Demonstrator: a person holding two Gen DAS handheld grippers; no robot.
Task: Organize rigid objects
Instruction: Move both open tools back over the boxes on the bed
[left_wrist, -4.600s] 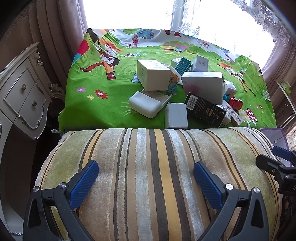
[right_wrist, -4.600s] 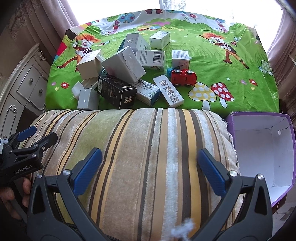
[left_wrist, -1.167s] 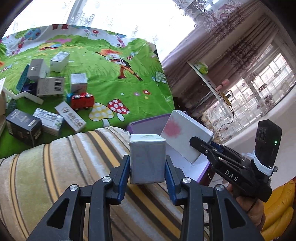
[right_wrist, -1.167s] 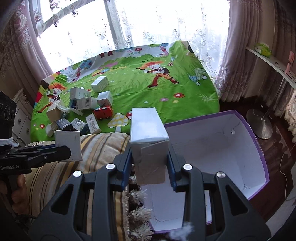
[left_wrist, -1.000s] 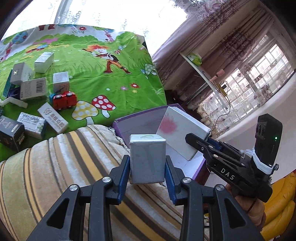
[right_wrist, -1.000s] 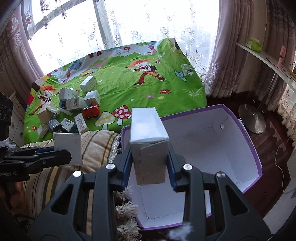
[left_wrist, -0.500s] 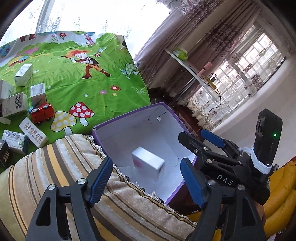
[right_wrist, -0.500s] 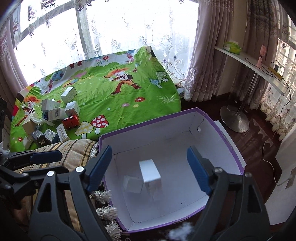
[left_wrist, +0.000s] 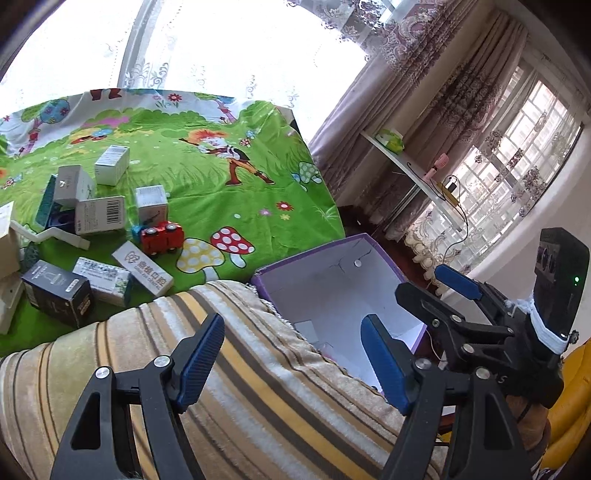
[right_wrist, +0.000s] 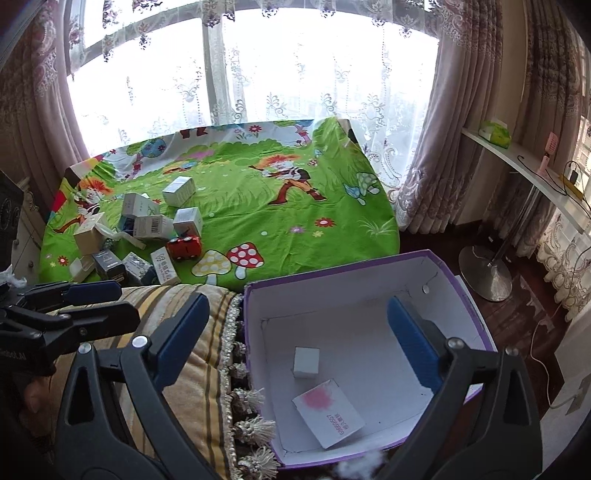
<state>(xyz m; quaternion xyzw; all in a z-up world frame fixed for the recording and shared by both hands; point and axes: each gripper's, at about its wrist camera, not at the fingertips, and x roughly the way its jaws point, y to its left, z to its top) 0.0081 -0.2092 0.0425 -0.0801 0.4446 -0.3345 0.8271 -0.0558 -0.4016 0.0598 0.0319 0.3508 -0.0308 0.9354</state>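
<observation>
A purple bin (right_wrist: 461, 284) with white inside stands on the floor beside the striped cushion (left_wrist: 258, 387). In it lie a small grey-white box (right_wrist: 306, 362) and a flat white box with a pink blotch (right_wrist: 327, 411). My right gripper (right_wrist: 295, 339) is open and empty above the bin. My left gripper (left_wrist: 291, 354) is open and empty over the cushion, beside the bin (left_wrist: 332, 254). Several boxes and a red toy car (left_wrist: 162, 236) lie on the green cartoon cloth (left_wrist: 221, 206); the car also shows in the right wrist view (right_wrist: 184, 248).
A black box (left_wrist: 55, 293) and a white labelled box (left_wrist: 142, 267) lie near the cloth's front edge. The right gripper's body (left_wrist: 498, 332) is at the right of the left view. A lamp base (right_wrist: 485, 273) and shelf (right_wrist: 524, 173) are to the right.
Both grippers have let go of their boxes, which now lie still in the bin. The left gripper has swung back left over the cushion; the right has risen a little.
</observation>
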